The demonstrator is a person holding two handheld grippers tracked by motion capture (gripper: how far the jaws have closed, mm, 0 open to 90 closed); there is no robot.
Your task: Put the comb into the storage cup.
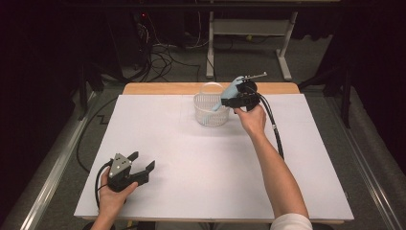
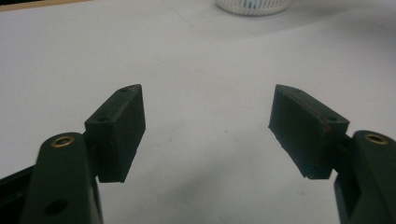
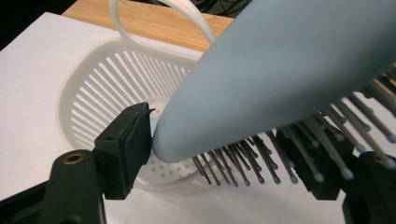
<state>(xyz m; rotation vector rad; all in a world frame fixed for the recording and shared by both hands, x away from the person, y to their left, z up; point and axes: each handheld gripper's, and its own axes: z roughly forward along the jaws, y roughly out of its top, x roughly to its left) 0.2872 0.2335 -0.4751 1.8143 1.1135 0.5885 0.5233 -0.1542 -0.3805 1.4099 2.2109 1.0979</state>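
Note:
A light blue hairbrush [image 1: 231,89] with dark bristles slants down over a white slatted basket [image 1: 206,96] at the table's far middle. My right gripper [image 1: 225,102] holds it there. In the right gripper view the brush [image 3: 280,70] lies between the jaws, one pad against its rounded end and the other against the bristles, with the basket [image 3: 93,93] just below. My left gripper [image 1: 143,160] rests at the near left of the white table [image 1: 201,163]. Its jaws stand wide apart with nothing between them, as the left gripper view [image 2: 208,116] also shows.
The basket has a thin hoop handle [image 3: 154,9], and its base shows far off in the left gripper view [image 2: 252,7]. A wooden strip [image 1: 163,88] runs along the table's far edge. Beyond it are cables on the floor and a desk frame [image 1: 249,28].

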